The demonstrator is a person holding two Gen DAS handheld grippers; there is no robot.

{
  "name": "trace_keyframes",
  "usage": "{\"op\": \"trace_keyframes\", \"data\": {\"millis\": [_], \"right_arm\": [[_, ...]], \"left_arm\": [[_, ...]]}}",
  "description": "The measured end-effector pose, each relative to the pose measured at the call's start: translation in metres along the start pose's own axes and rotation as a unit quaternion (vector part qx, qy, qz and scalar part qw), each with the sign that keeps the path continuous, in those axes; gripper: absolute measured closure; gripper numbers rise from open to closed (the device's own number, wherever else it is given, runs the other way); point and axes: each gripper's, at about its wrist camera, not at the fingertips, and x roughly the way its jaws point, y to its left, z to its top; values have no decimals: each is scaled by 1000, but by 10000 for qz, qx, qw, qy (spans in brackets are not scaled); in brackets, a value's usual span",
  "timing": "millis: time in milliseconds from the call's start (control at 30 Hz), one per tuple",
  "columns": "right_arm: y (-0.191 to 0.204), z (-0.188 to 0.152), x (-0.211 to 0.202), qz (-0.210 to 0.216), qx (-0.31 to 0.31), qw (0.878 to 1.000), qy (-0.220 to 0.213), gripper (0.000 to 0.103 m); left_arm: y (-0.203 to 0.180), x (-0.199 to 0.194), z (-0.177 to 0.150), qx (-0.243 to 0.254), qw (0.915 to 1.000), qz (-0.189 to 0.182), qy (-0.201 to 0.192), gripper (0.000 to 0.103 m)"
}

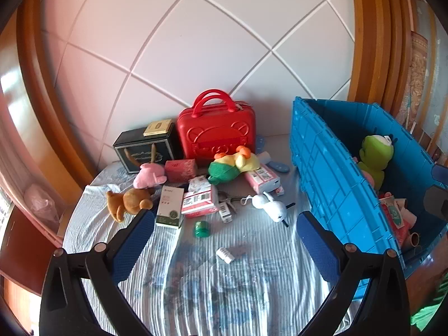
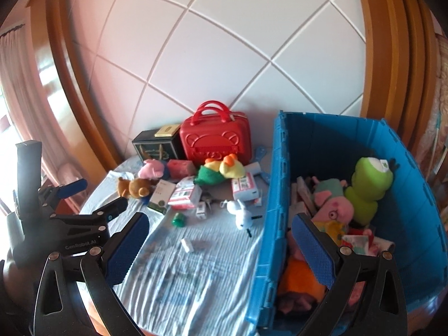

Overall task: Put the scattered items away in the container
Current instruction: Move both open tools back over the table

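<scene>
A blue plastic crate (image 1: 330, 173) (image 2: 268, 196) stands at the right on a striped cloth; it holds a green plush (image 2: 366, 187), a pig plush (image 2: 333, 198) and other items. Scattered on the cloth are a red case (image 1: 217, 133), a black box (image 1: 145, 149), a pink plush (image 1: 148, 175), a brown bear (image 1: 130, 201), a green-yellow plush (image 1: 233, 165), a white plush (image 1: 270, 205), several small cartons (image 1: 200, 200), a green cap (image 1: 202, 229) and a small white piece (image 1: 224, 254). My left gripper (image 1: 225, 240) is open and empty above the cloth; it also shows in the right wrist view (image 2: 95, 196). My right gripper (image 2: 221, 249) is open and empty, over the crate's left wall.
A white padded headboard (image 1: 196, 42) with a wooden frame (image 1: 42, 112) rises behind the items. The striped cloth (image 1: 212, 288) covers the surface up to the crate. A curtain (image 2: 16, 84) hangs at the far left.
</scene>
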Motion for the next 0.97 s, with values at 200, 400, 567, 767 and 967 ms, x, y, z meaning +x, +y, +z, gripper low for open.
{"op": "trace_keyframes", "data": {"millis": [200, 400, 567, 767, 967], "right_arm": [[22, -4, 8, -186, -72, 9998, 77, 0], [32, -8, 12, -340, -82, 9993, 137, 0], [34, -9, 12, -399, -68, 9991, 150, 0], [34, -10, 12, -391, -94, 9991, 139, 0], [36, -9, 12, -388, -99, 9991, 149, 0]], "left_arm": [[25, -2, -5, -46, 10000, -2, 19, 0], [37, -3, -5, -48, 9999, 130, -37, 0], [38, -4, -5, 16, 9996, 287, -41, 0], [41, -6, -6, -33, 9996, 276, -30, 0], [44, -8, -9, -74, 9998, 181, -98, 0]]}}
